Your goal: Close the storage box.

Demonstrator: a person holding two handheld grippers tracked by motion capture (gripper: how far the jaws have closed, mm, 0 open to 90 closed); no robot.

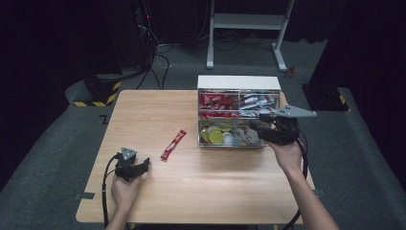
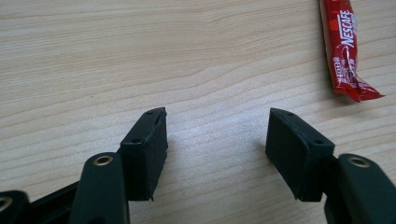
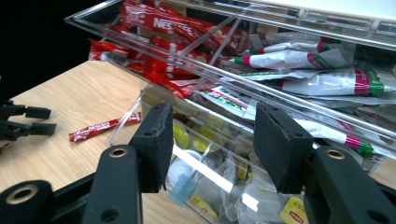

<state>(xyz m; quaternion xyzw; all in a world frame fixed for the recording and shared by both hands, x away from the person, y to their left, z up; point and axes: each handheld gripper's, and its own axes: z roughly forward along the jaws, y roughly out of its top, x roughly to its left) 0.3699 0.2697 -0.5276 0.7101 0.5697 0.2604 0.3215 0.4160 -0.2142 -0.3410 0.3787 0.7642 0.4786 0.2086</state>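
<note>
A red Nescafe stick sachet (image 1: 173, 144) (image 2: 348, 51) (image 3: 105, 126) lies flat on the wooden table (image 1: 143, 110), left of a clear plastic box (image 1: 238, 82) (image 3: 289, 25). The box is split into compartments holding red sachets, white-green sachets, yellow capsules and tea bags. My left gripper (image 1: 143, 165) (image 2: 217, 112) rests low on the table near its front left, open, with bare wood between its jaws and the sachet ahead to its right. My right gripper (image 1: 256, 125) (image 3: 212, 107) hovers over the box's near right compartment, open, with nothing gripped. The left gripper (image 3: 23, 121) sits far off beyond the sachet.
A white desk frame (image 1: 249, 21) stands on the grey floor behind the table, with cables and a yellow-black striped base (image 1: 95, 93) at the back left. The box takes up the table's back right; bare wood spreads across the left and front.
</note>
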